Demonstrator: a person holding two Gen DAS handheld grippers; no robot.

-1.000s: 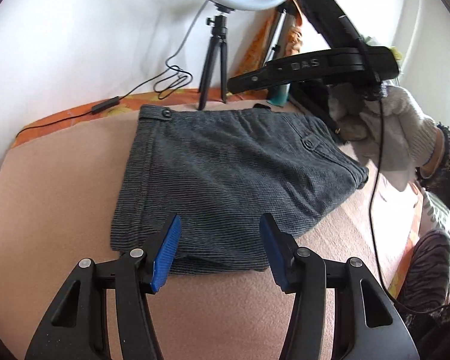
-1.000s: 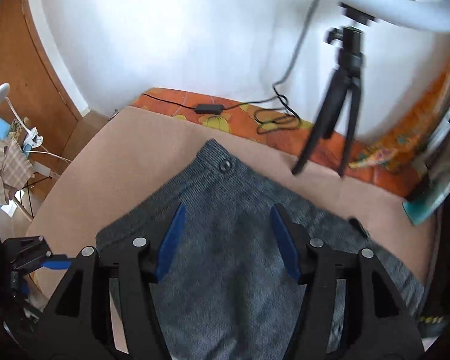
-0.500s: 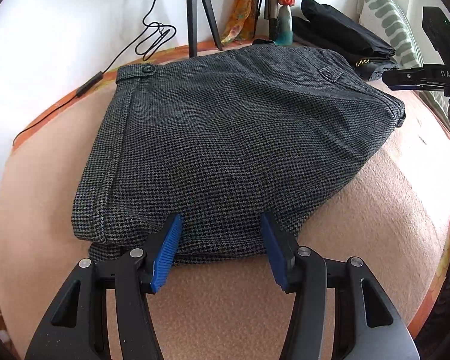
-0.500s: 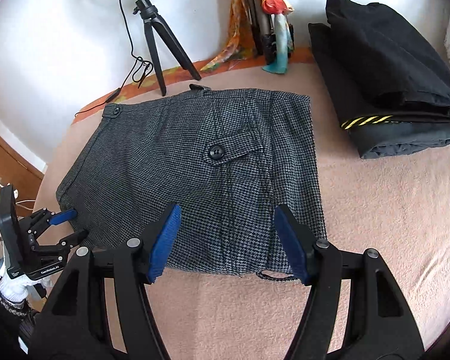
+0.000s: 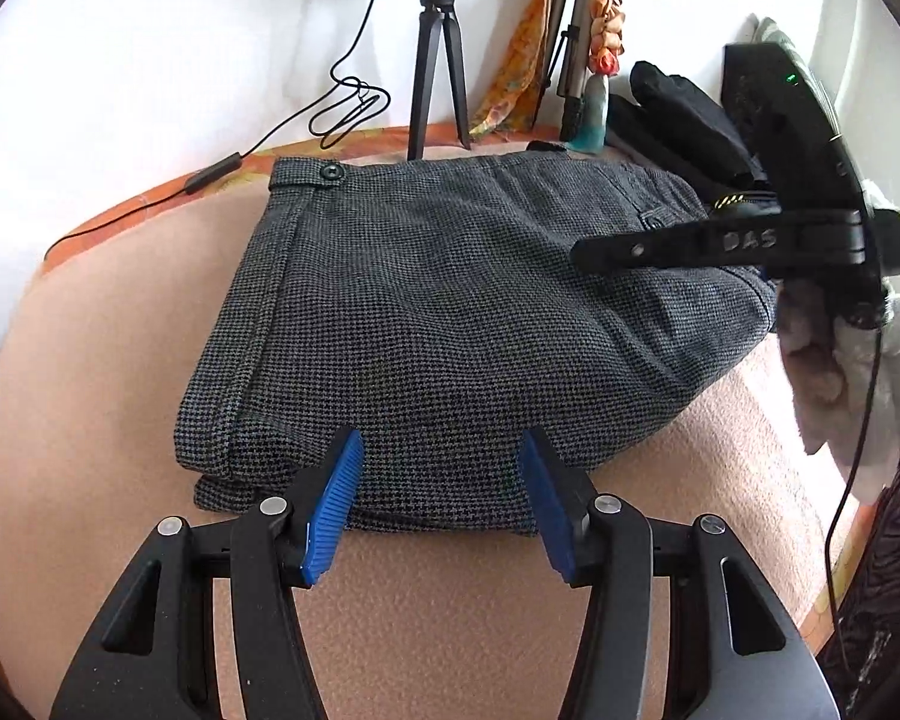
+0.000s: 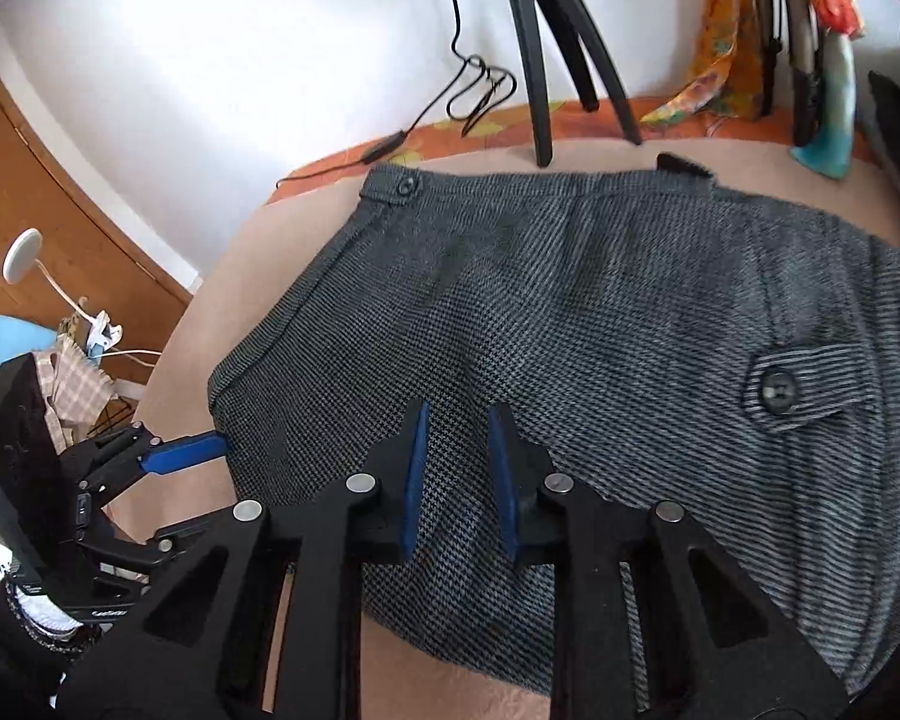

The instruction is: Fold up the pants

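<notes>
pants (image 5: 450, 312), folded, rectangular grey houndstooth wool

White wall (image 5: 150, 48), wood door (image 6: 42, 192) at left, black tripod (image 5: 435, 60) w/ cable.

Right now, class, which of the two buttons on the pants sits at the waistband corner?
The far button, on the waistband tab by the tripod; the other button fastens the pocket flap.

A: Left wrist view? Low at the near hem of the folded pants (image 5: 450, 324), facing the tripod (image 5: 438, 60).

B: Right wrist view? Close above the pants (image 6: 600, 330), same tripod (image 6: 546, 30) behind.
</notes>
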